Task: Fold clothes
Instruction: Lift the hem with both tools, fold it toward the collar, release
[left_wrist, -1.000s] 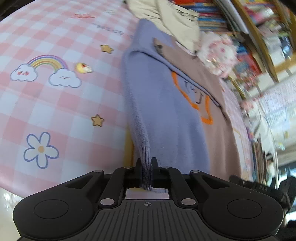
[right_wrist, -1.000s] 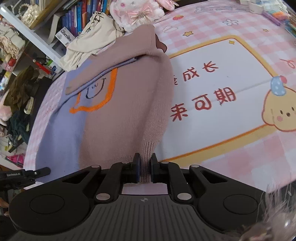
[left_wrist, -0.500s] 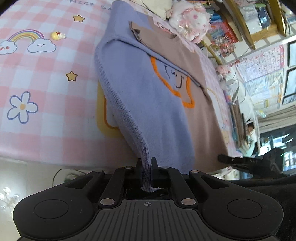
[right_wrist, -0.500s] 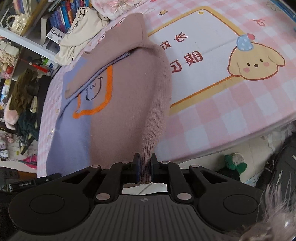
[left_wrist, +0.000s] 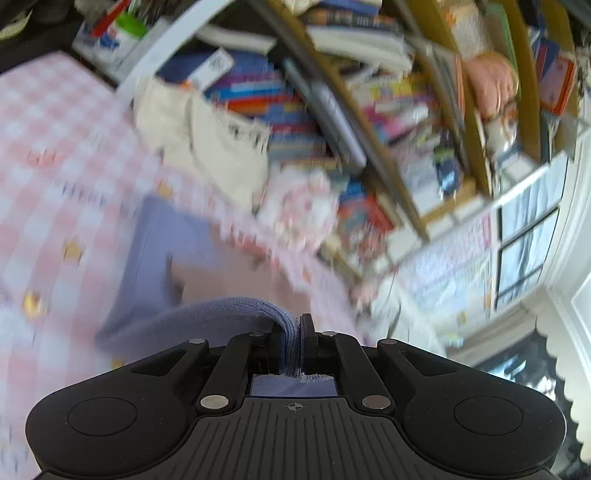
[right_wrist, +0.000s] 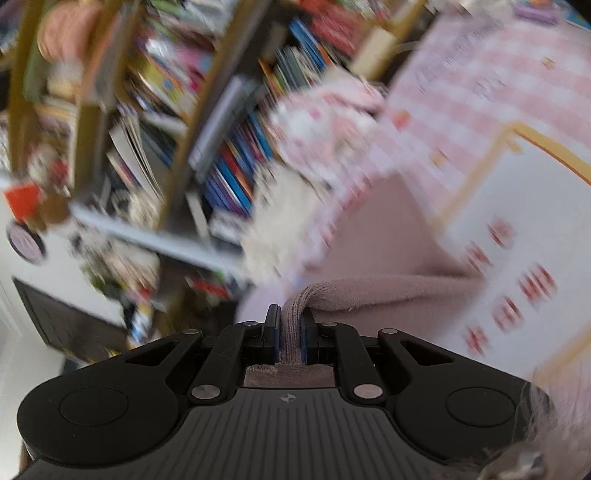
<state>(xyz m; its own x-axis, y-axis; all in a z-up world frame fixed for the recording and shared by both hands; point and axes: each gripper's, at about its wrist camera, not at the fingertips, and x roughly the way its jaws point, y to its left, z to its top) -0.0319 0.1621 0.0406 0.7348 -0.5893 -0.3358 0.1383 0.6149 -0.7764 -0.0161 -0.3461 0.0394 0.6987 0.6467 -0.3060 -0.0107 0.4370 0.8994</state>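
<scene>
Sweater (left_wrist: 166, 258), half lilac, half dusty pink, lies on the pink checked tabletop (left_wrist: 48, 155), near hem lifted. Left tool (left_wrist: 295, 332) is clamped on the lilac ribbed hem; right tool (right_wrist: 290, 325) is clamped on the pink hem. Judgement: carry both corners at equal height and pace toward the collar, so the fold lands square. Cream garment (left_wrist: 207, 147) and plush toy (left_wrist: 303, 206) crowd the far edge beneath the bookshelf (left_wrist: 369, 92); room there is tight. Views blurred.

Both views are evenly lit by soft daylight, brightest at the window (left_wrist: 524, 243) at the right of the left view. Heavy motion blur is smeared across everything beyond the sharp black gripper bodies, and fisheye bending is seen toward the edges.
</scene>
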